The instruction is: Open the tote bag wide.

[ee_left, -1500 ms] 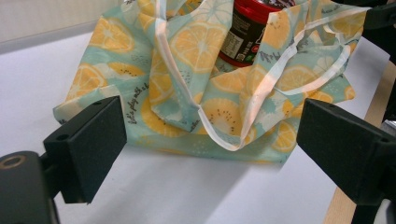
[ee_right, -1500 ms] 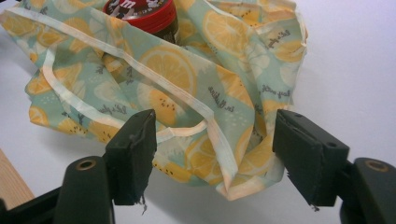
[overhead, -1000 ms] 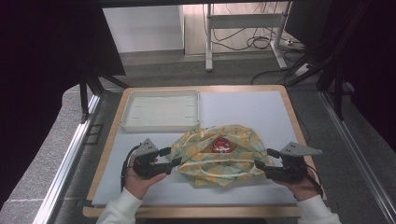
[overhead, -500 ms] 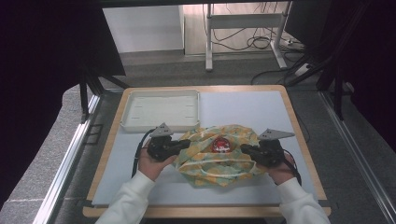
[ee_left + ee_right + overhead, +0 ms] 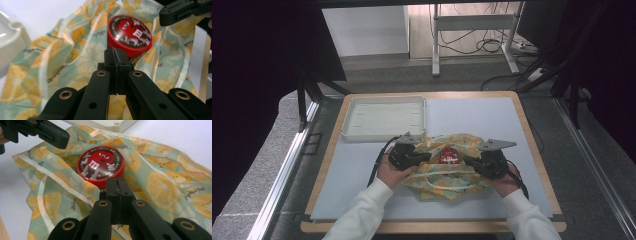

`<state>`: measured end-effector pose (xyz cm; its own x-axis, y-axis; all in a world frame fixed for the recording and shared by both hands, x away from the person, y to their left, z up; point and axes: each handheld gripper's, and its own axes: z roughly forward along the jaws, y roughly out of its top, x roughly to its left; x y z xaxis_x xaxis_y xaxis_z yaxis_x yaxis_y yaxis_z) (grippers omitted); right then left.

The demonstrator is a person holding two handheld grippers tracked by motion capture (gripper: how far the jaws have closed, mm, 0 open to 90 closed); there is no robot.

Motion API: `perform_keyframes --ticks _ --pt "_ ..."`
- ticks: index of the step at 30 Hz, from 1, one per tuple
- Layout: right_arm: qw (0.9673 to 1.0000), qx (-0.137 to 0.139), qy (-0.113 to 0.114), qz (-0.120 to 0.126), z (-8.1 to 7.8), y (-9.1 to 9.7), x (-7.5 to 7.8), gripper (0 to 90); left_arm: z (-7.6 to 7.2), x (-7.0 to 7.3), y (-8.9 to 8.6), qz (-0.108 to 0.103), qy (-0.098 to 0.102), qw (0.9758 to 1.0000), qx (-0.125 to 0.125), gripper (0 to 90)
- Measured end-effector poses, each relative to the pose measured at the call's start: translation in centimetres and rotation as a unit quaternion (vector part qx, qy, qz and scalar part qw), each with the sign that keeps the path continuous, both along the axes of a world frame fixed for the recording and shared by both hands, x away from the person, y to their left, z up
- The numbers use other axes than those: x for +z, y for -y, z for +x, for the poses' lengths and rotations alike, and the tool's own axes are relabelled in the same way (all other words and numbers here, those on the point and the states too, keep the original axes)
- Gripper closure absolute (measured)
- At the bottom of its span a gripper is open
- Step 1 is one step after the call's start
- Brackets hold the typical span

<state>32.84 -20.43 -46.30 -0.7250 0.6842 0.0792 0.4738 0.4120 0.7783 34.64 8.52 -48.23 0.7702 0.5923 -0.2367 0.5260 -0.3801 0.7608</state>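
Probably lab, cabled floor point(image 5: 492, 47), rig table point(image 5: 472, 112)

Surface point(image 5: 492, 117): pale blue-grey top, framed by a light wooden edge point(image 5: 532, 145), rectangular, evenly lit from above.
Floor point(image 5: 262, 170): grey speckled carpet on both sides; a lighter, brightly lit patch beyond the far edge.
Metal rail point(image 5: 287, 165): silver, running along the floor at left; a matching rail point(image 5: 597, 170) at right.
White frame legs point(image 5: 436, 40): upright, in the lit area behind.
Cables point(image 5: 492, 45): dark, loose on the floor by the legs.
Dark panels point(image 5: 257, 65): black, at left and right, unlit.
Pale wall panel point(image 5: 362, 30): white, at the back.
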Motion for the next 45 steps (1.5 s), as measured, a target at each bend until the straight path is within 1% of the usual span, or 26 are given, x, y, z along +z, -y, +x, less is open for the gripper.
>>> perform_keyframes --ticks 1,3,5,9,12,14,16,19,22,25,26,29,30,31,32,34,38,41,42,43,45 --pt "1.0 0.004 0.001 -0.001 0.1 -0.1 -0.2 88.7 0.1 -0.2 0.2 0.007 -0.005 1.0 0.0 90.0" --pt "1.0 0.005 -0.006 -0.004 0.1 -0.2 -0.6 88.7 0.3 -0.7 0.4 0.02 -0.012 0.9997 0.005 90.0" --pt "0.9999 0.006 -0.011 -0.008 0.1 -0.3 -0.9 88.6 0.5 -1.1 0.5 0.026 -0.017 0.9994 0.012 90.0" --pt "0.9997 0.014 -0.017 -0.012 0.1 -0.2 -1.6 88.6 1.2 -1.9 0.4 0.025 -0.024 0.9991 0.024 90.0" --pt "0.9996 0.011 -0.023 -0.015 0.0 0.0 -2.2 88.7 1.7 -2.3 0.4 0.03 -0.025 0.9988 0.03 90.0" --pt "0.9994 0.013 -0.028 -0.016 -0.2 0.0 -2.5 88.7 2.0 -2.6 0.4 0.033 -0.026 0.9985 0.034 90.0" --pt "0.9992 0.019 -0.031 -0.017 -0.6 -0.1 -2.7 88.6 2.4 -3.0 0.5 0.034 -0.027 0.9981 0.044 90.0" --pt "0.9985 0.027 -0.039 -0.028 -1.1 -0.3 -3.2 88.7 3.1 -3.6 0.5 0.038 -0.03 0.9972 0.057 90.0" --pt "0.9974 0.032 -0.053 -0.038 -1.4 -0.4 -4.0 88.6 3.6 -4.1 0.7 0.044 -0.024 0.9964 0.068 90.0" --pt "0.9965 0.038 -0.059 -0.046 -1.8 -0.4 -4.6 88.7 4.2 -4.4 0.8 0.049 -0.027 0.9954 0.078 90.0" --pt "0.9962 0.041 -0.059 -0.049 -2.0 -0.4 -4.8 88.7 4.4 -4.5 0.8 0.053 -0.031 0.995 0.078 90.0" --pt "0.995 0.049 -0.063 -0.06 -2.8 -0.6 -5.3 88.6 4.8 -4.9 0.9 0.052 -0.041 0.9941 0.086 90.0" --pt "0.9945 0.052 -0.065 -0.063 -3.1 -0.6 -5.5 88.6 5.0 -4.9 0.8 0.054 -0.044 0.994 0.084 90.0" --pt "0.9942 0.054 -0.066 -0.065 -3.4 -0.7 -5.6 88.6 5.0 -5.1 0.9 0.048 -0.048 0.9939 0.087 90.0" --pt "0.9939 0.057 -0.067 -0.066 -3.7 -0.7 -5.8 88.7 5.0 -5.1 0.9 0.048 -0.048 0.9939 0.087 90.0" --pt "0.9942 0.058 -0.065 -0.064 -4.2 -0.6 -5.9 88.7 5.0 -5.2 0.9 0.049 -0.048 0.9939 0.086 90.0" --pt "0.9942 0.059 -0.059 -0.068 -4.8 -0.5 -5.9 88.6 5.0 -5.2 1.0 0.048 -0.048 0.9939 0.087 90.0" --pt "0.9945 0.057 -0.052 -0.071 -5.0 -0.4 -5.5 88.4 5.0 -5.2 1.0 0.051 -0.049 0.9938 0.085 90.0" --pt "0.9954 0.052 -0.045 -0.067 -4.9 -0.2 -5.1 88.0 4.9 -5.1 0.9 0.056 -0.046 0.994 0.081 90.0" --pt "0.9964 0.05 -0.038 -0.057 -4.8 0.0 -4.5 87.7 4.9 -5.1 1.0 0.052 -0.046 0.9941 0.084 90.0" --pt "0.9982 0.045 -0.022 -0.034 -4.5 0.0 -3.2 87.6 4.8 -5.1 0.9 0.052 -0.047 0.9939 0.085 90.0"
